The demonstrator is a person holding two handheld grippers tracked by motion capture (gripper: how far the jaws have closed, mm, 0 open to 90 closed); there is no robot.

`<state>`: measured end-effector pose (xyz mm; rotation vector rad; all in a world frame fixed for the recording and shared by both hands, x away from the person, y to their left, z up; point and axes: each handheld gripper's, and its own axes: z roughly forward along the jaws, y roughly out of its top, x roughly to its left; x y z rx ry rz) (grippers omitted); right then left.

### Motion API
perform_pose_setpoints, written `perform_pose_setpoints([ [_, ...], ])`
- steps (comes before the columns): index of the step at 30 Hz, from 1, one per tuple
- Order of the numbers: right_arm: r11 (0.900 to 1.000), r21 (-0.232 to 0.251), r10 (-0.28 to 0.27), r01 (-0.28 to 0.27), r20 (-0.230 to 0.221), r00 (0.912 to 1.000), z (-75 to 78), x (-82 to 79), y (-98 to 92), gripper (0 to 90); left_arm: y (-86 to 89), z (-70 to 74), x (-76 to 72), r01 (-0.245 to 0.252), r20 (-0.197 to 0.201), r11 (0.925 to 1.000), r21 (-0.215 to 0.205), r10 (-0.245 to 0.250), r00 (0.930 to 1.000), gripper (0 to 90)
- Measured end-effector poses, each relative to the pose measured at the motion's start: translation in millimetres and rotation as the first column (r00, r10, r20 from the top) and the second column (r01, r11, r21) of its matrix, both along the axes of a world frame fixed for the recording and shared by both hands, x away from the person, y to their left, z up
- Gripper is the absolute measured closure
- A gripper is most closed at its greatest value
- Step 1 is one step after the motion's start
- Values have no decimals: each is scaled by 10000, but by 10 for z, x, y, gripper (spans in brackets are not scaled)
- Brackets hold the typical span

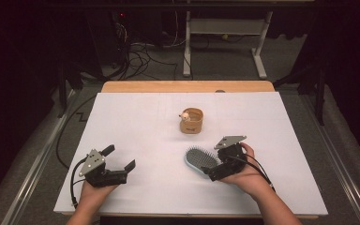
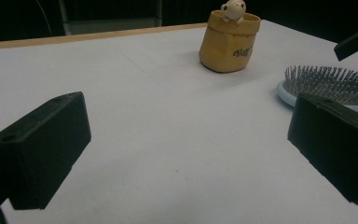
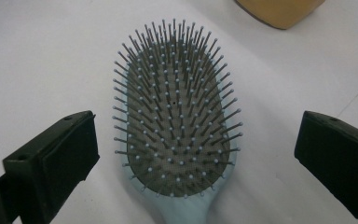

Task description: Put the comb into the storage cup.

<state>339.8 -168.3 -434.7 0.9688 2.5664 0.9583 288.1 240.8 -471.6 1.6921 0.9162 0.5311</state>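
Observation:
A light-blue hairbrush point(image 1: 200, 159) point(image 3: 177, 121) lies bristles up on the white table, right of centre near the front. My right gripper point(image 1: 217, 167) point(image 3: 193, 154) is open, its jaws standing wide on either side of the brush head without touching it. The brush handle runs down between the jaws and out of the right gripper view. A tan pouch-shaped holder with a small white figure on its rim point(image 1: 191, 120) point(image 2: 229, 39) stands upright mid-table. My left gripper point(image 1: 120, 158) point(image 2: 186, 149) rests open near the front left, with nothing between its jaws. From there the hairbrush point(image 2: 328, 86) shows at the right.
The white sheet point(image 1: 136, 122) covers a wooden table whose far edge point(image 1: 187, 86) is bare wood. Beyond it stand a desk frame point(image 1: 225, 42) and floor cables point(image 1: 140, 58). Open sheet lies between the two grippers and at the far left.

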Motion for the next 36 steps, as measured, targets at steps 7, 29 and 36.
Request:
perform_pose_setpoints([
  [7, 9991, -397, 148, -164, -397, 9991, -23, 67, 72, 3, -10, -6, -20, 1, 27, 9999, -122, 0, 10000, 0],
  [29, 9864, -1506, 491, -653, -1088, 9929, -159, 198, 279, 30, -9, 7, -23, 21, 160, 9999, -108, -19, 9999, 0],
  [36, 9816, -1754, 538, -757, -1263, 9905, -207, 215, 326, 32, -5, 9, -27, 0, 167, 9999, -130, 2, 9999, 0],
])
